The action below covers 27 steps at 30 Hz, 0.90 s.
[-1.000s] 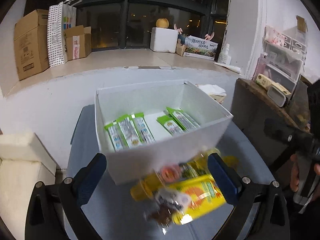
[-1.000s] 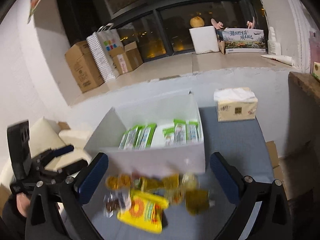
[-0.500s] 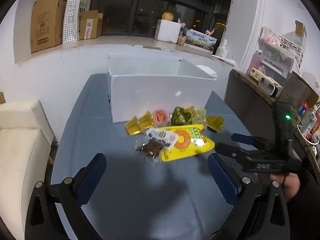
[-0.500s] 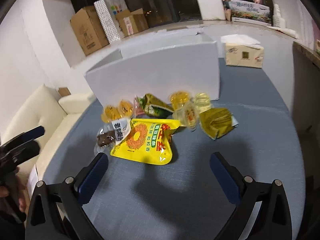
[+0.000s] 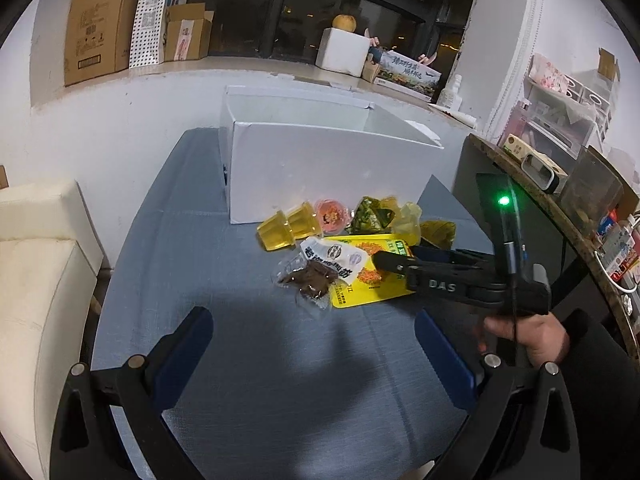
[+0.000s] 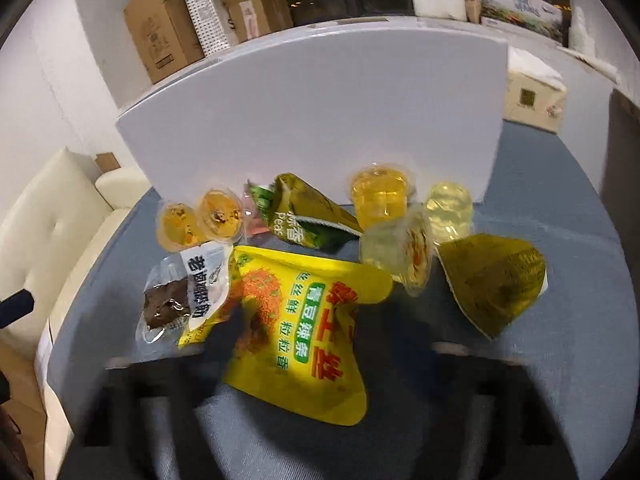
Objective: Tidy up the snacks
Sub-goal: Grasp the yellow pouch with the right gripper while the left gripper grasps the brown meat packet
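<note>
Right tongs over the yellow pouch — gap unclear — left tongs wide.

Right gripper jaws blurred

Black hand-held gripper marked "DAS", 1 green light, seemingly blue pads, bare-skinned hand.

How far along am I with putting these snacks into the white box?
Done: cannot tell, since the white box's inside is hidden in both views. In hand: nothing is gripped. The right gripper reaches over the yellow bag, jaws apparently open around it. The left gripper hangs open behind. Left: the whole pile before the box, with the yellow bag, jelly cups, green pouches and brown meat pack.
</note>
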### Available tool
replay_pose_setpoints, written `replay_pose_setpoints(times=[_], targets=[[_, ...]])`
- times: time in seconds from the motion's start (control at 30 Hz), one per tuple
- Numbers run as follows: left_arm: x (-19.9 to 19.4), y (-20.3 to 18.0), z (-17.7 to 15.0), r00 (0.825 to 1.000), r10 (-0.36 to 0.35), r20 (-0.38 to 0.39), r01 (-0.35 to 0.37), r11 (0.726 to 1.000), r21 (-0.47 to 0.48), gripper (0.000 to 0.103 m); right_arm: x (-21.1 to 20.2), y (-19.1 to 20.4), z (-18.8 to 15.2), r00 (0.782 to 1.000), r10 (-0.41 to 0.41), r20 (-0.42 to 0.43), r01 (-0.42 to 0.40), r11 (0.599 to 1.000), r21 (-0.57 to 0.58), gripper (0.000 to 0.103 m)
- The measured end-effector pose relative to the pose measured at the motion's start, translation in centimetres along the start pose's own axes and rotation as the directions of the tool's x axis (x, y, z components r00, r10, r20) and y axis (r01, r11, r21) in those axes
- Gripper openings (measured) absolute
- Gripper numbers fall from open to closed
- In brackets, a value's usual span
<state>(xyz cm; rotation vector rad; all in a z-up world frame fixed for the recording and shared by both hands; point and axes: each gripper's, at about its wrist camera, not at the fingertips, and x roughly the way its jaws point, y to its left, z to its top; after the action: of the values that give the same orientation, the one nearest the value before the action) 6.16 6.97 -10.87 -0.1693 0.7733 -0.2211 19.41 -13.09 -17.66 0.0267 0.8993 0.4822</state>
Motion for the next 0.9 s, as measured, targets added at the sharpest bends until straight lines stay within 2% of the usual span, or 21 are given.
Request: replay_pose_setpoints(times=[0.07,0.1,0.17,0.27,0.53,0.7,0.9], targets=[[0.2,0.2,-0.1,1.0,-0.006,-0.005,0.006,1.0,-0.01,0.103,-0.4,-0.1,-0.3,1.0,0.03,-0.006,-0.03,1.0,0.004,0.05],[0.3,0.2,-0.2,1.0,-0.009,-0.006,0.009,1.0,-0.013,0.103,-0.6,-0.1,-0.5,0.998,0.056,-0.008,-0.056,0.998,0.005,0.038],[0.5,0.1,-0.3,1.0,-0.011,-0.008,0.011,1.0,-0.011,0.103,-1.4,-0.1,-1.1,0.999,0.039,0.005,-0.039,0.999,-0.011,0.026],[0.9,-0.1,-0.4,1.0,-0.011,-0.019,0.01,1.0,-0.009,0.103,-2.9,0.5,-2.0,0.999,0.042,0.03,-0.041,0.998,-0.037,0.02],[2.6,-0.3,-0.4,0.999,0.016,-0.045,-0.015,1.0,0.015,0.103,-8.5,1.5,-3.0,0.992,0.008,0.123,0.004,0.995,-0.1,0.016],[3.4,-0.3,-0.5,0.998,0.016,-0.056,-0.016,1.0,0.008,0.103,-10.1,0.5,-3.1,0.989,-0.006,0.151,0.018,0.997,-0.081,0.016],[5.3,-0.9,0.0,0.996,0.035,-0.079,-0.031,0.998,0.052,0.103,-11.9,0.1,-2.5,0.98,-0.014,0.198,0.031,0.996,-0.08,0.015]])
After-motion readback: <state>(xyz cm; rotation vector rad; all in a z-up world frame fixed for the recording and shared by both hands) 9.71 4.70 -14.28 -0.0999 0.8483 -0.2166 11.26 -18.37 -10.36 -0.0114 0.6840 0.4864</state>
